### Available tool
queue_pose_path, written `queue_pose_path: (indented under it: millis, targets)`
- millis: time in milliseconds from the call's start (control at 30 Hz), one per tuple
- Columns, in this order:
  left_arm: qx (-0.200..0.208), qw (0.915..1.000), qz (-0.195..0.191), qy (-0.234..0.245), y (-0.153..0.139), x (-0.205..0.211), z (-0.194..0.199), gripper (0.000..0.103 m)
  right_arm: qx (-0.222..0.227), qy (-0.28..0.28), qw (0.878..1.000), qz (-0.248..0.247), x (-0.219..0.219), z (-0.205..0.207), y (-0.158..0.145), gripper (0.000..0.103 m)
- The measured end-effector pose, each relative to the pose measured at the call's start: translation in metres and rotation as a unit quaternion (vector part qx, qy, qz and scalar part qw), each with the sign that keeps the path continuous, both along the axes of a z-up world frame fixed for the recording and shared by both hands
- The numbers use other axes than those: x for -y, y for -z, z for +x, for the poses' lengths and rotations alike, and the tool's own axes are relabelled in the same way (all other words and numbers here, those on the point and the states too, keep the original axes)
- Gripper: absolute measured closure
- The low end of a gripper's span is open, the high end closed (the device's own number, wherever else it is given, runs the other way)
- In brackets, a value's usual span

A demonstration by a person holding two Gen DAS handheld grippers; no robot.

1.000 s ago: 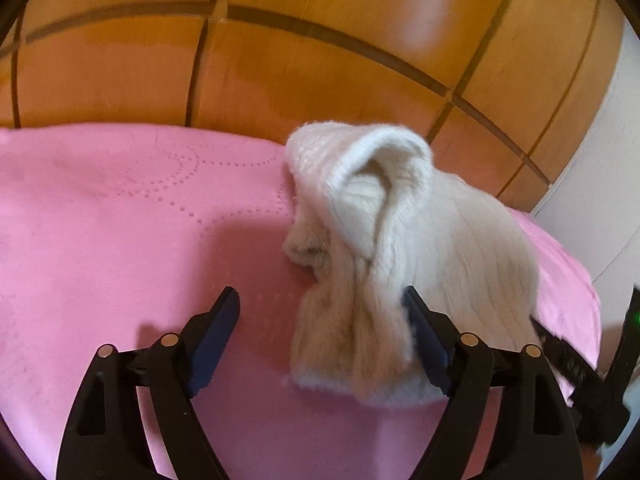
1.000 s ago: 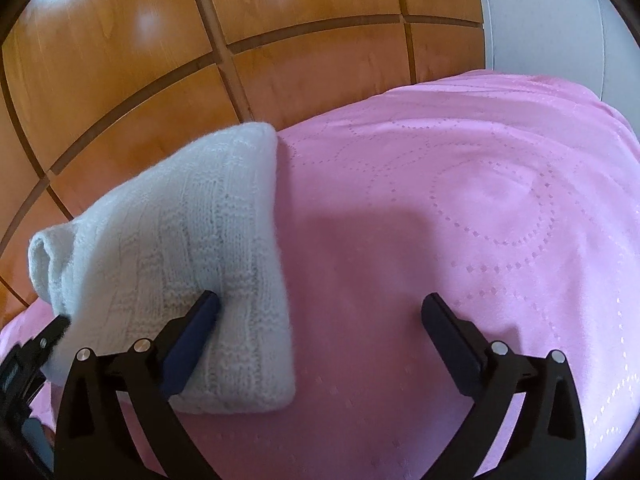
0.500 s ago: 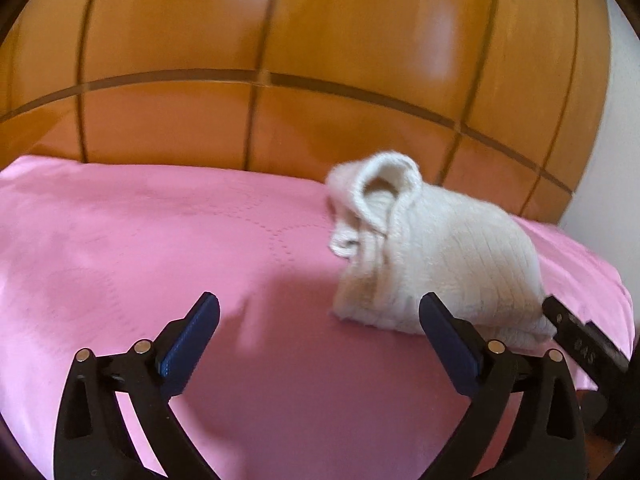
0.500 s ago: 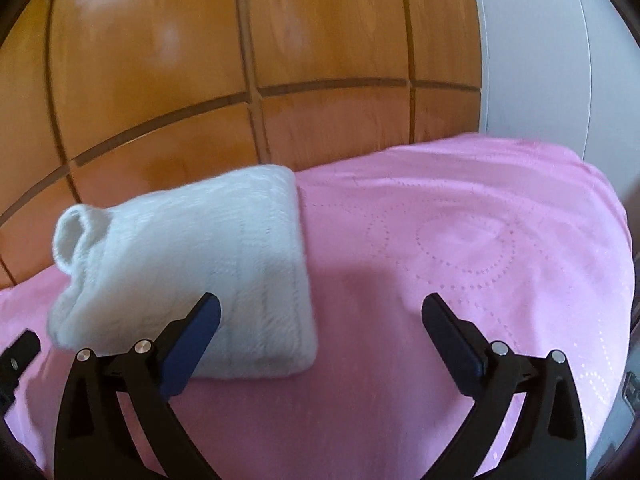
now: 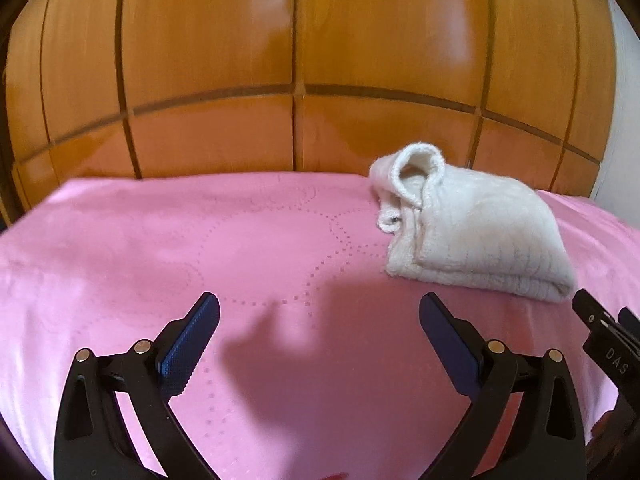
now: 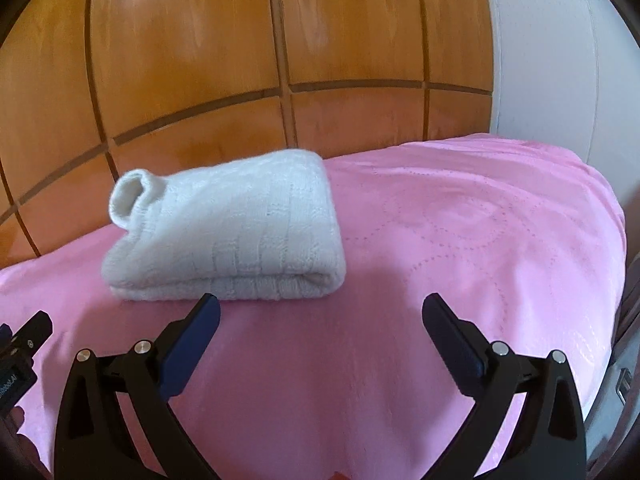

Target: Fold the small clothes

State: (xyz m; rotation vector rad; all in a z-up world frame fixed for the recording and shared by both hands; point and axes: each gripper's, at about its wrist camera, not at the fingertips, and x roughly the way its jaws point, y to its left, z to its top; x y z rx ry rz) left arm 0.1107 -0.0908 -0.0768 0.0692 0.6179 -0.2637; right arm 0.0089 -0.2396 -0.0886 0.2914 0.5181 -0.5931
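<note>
A cream knitted garment (image 5: pixel 472 232) lies folded into a thick bundle on the pink cloth (image 5: pixel 200 248), with a rolled cuff standing up at its left end. It also shows in the right wrist view (image 6: pixel 232 236). My left gripper (image 5: pixel 320 316) is open and empty, held back from the bundle, which lies ahead to its right. My right gripper (image 6: pixel 320 316) is open and empty, with the bundle just ahead of its left finger (image 6: pixel 192 344). Neither gripper touches the garment.
A wooden panelled wall (image 5: pixel 304 60) stands right behind the pink cloth. A white padded surface (image 6: pixel 540 48) is at the back right. The pink cloth (image 6: pixel 480 240) drops off at its right edge. The other gripper's tip (image 5: pixel 600 332) shows at the right edge.
Both grippers have pulled back and away from the folded garment; a second ago their fingers were up against it. The bundle stays in place on the cloth.
</note>
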Motion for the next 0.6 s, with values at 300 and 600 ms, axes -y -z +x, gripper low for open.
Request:
queue_pose_path:
  millis: [300, 600]
  targets:
    - [-0.001, 0.9999, 0.011, -0.009, -0.013, -0.004, -0.02, 0.004, 0.005, -0.022, 1.0, 0.0, -0.019, -0.025, -0.015, 0.002]
    - [0.01, 0.9998, 0.01, -0.013, -0.03, -0.014, -0.037, 0.004, 0.002, -0.027, 0.998, -0.054, -0.041, -0.036, -0.029, 0.002]
